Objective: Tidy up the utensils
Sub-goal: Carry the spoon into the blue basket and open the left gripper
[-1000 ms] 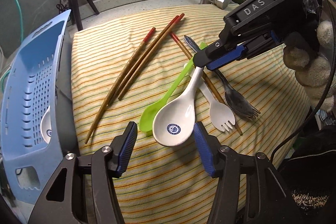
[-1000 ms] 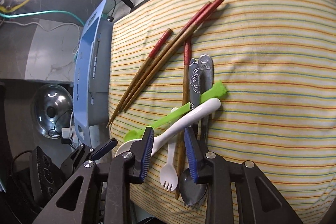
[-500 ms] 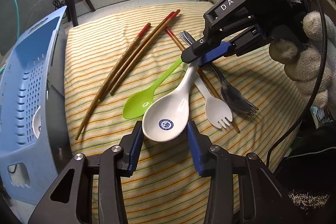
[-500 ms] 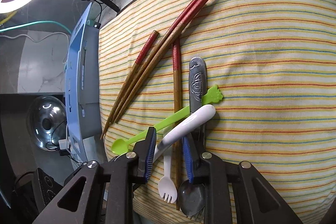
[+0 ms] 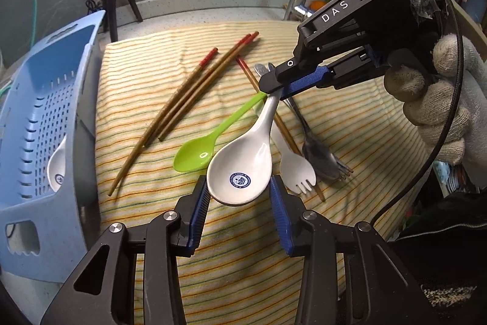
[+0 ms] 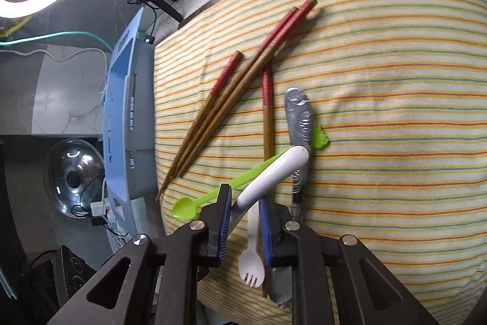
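White soup spoon [image 5: 243,160] held by its handle in the right tool [image 6: 243,226], its bowl between the spread fingers of the left tool [image 5: 239,207].

The right tool was clenched on the spoon's handle; the left tool stood released, its blue pads beside the bowl, though contact could not be told. Around the white soup spoon lay four red-tipped chopsticks [image 5: 182,105], three bunched on the side toward the blue basket [image 5: 45,127] and one [image 6: 268,118] crossing beneath it. One green spoon [image 5: 210,139] lay just beside it toward the basket, one white spork [image 5: 293,163] and one metal spork [image 5: 319,151] on the far side, all on the striped cloth [image 5: 237,264]. A second white spoon [image 5: 57,169] sat inside the basket, half hidden by its wall. In the right wrist view the metal spork's tines were cut off behind the tool.
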Demonstrator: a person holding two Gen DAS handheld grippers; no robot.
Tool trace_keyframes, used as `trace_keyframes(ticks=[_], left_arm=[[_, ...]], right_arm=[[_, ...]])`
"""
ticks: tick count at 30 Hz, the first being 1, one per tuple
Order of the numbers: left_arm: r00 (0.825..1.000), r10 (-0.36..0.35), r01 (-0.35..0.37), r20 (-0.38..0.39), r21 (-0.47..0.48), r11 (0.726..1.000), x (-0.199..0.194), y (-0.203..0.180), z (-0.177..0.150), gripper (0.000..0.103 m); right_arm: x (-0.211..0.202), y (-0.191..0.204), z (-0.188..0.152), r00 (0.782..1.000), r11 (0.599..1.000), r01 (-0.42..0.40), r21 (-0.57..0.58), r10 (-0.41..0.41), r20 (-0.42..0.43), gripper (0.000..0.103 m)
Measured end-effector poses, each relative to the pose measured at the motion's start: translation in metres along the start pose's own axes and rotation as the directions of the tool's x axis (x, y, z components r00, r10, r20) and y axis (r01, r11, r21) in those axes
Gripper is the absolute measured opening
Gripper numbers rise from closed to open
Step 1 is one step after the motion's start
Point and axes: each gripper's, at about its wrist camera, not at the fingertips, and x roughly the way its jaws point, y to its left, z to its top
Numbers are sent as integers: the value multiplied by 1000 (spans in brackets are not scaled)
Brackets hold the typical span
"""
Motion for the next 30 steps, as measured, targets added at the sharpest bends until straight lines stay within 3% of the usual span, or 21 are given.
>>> trace_keyframes(ticks=[13,30], left_arm=[[988,71,-54,138,-122,991,-47,43,9,38],[972,182,-132,146,-295,946,-58,146,-5,36]], right_arm=[[-3,88,26,996,989,-79,-125,82,18,12],[78,202,59,997,961,-72,-266,63,-42,9]])
